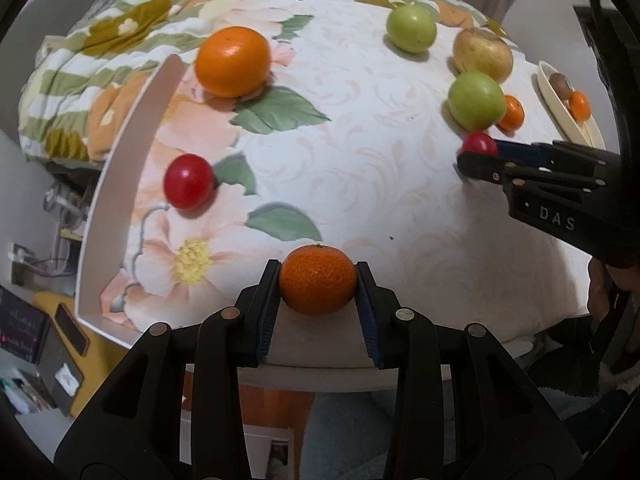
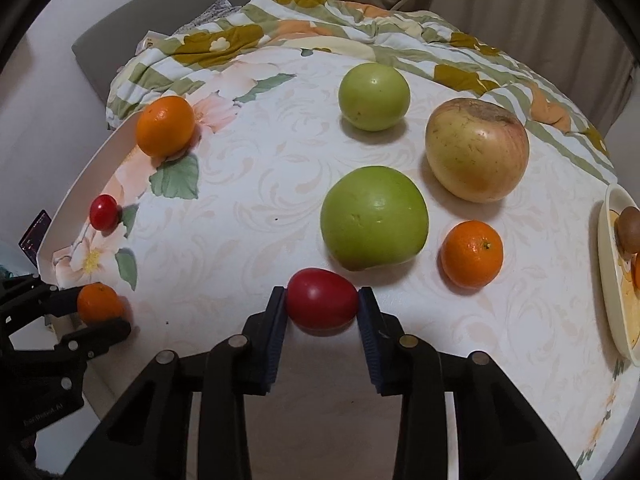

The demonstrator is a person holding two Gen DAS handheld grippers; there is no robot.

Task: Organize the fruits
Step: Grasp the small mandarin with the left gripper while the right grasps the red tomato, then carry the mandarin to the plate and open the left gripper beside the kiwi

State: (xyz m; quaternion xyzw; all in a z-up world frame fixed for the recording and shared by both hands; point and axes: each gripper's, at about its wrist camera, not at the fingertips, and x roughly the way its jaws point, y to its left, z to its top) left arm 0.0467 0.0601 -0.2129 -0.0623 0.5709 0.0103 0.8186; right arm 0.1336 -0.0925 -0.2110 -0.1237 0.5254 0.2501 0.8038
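My left gripper (image 1: 318, 280) is shut on a small mandarin (image 1: 318, 279) near the table's front edge; the same pair shows at the left edge of the right wrist view as the mandarin (image 2: 99, 303) in the left gripper (image 2: 94, 312). My right gripper (image 2: 322, 300) is shut on a red tomato (image 2: 322, 298) that rests on the cloth; from the left wrist view, the tomato (image 1: 479, 144) sits in the right gripper (image 1: 476, 151). Loose on the cloth lie a large orange (image 2: 165, 125), a second red tomato (image 2: 104, 212), two green apples (image 2: 374, 223) (image 2: 374, 96), a yellow-red apple (image 2: 477, 150) and another mandarin (image 2: 472, 254).
A cream dish (image 2: 608, 280) at the right edge holds a brown fruit (image 2: 628, 230) and an orange one. A white raised rim (image 1: 120, 184) borders the table's left side. A crumpled floral blanket (image 2: 280, 28) lies along the far side. A person's hand (image 1: 600, 288) holds the right gripper.
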